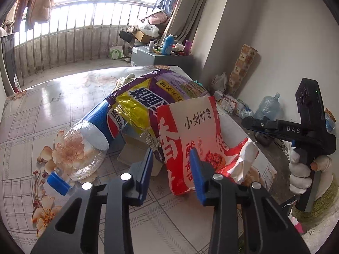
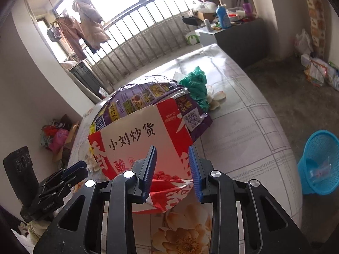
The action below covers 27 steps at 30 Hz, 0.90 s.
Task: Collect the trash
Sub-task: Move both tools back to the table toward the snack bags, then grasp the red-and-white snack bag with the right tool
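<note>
A red and white snack bag [image 1: 190, 131] stands tilted on the floral table [image 1: 53, 105], leaning on a purple and yellow snack bag [image 1: 148, 97]. An empty Pepsi bottle [image 1: 91, 141] with a blue cap lies to the left. My left gripper [image 1: 171, 165] is open, its jaws around the red bag's lower left part. My right gripper [image 2: 172, 165] is open, with the red bag [image 2: 144, 139] between and under its jaws. The purple bag [image 2: 148, 97] lies behind it, with a crumpled green plastic bag [image 2: 198, 86] further back. The right gripper also shows in the left wrist view [image 1: 252, 123].
A blue plastic basket [image 2: 320, 163] stands on the floor right of the table. A small cardboard box [image 1: 135, 148] lies under the bags. A grey cabinet [image 1: 161, 57] with bottles stands beyond the table. Bags and a water jug [image 1: 269, 105] sit along the right wall.
</note>
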Available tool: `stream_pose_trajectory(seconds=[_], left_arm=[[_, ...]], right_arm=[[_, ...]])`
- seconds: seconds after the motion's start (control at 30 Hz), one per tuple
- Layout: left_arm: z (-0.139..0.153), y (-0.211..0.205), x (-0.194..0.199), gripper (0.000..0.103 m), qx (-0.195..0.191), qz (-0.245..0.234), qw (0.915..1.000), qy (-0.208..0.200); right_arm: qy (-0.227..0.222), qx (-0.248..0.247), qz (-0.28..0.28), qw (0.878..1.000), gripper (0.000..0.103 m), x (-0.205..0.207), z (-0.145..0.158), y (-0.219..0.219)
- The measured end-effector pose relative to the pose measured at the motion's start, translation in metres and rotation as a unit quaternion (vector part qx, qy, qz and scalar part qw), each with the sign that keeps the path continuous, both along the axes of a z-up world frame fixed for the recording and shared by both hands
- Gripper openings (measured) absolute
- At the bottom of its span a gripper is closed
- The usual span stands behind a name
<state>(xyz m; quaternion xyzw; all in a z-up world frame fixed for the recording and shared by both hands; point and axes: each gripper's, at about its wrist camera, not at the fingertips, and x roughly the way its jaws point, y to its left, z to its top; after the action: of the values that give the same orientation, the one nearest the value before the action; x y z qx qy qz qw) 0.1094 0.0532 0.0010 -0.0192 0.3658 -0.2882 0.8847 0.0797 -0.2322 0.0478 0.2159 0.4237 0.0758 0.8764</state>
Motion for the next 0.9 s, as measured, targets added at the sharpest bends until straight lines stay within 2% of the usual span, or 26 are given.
stream_pose_trajectory(seconds=[0.17, 0.37, 0.6, 0.73, 0.9], left_arm=[[-0.010, 0.005, 0.000, 0.031, -0.007, -0.001, 0.9999, 0.014], [-0.020, 0.008, -0.005, 0.031, -0.002, -0.008, 0.9995, 0.032], [-0.032, -0.002, -0.008, 0.031, 0.005, -0.015, 0.9984, 0.054], [-0.035, -0.005, -0.006, 0.031, 0.006, -0.013, 0.9980, 0.062], [-0.037, -0.008, -0.005, 0.031, 0.011, -0.013, 0.9976, 0.067]], right_arm=[[0.029, -0.014, 0.056, 0.998, 0.029, -0.015, -0.004, 0.019], [0.053, -0.021, 0.071, 0.996, 0.029, -0.046, -0.010, 0.035], [0.029, -0.059, 0.050, 0.997, 0.030, -0.065, 0.000, 0.035], [0.012, -0.088, 0.039, 0.995, 0.034, -0.069, 0.009, 0.026], [-0.001, -0.076, 0.017, 0.997, 0.038, -0.057, -0.003, 0.003]])
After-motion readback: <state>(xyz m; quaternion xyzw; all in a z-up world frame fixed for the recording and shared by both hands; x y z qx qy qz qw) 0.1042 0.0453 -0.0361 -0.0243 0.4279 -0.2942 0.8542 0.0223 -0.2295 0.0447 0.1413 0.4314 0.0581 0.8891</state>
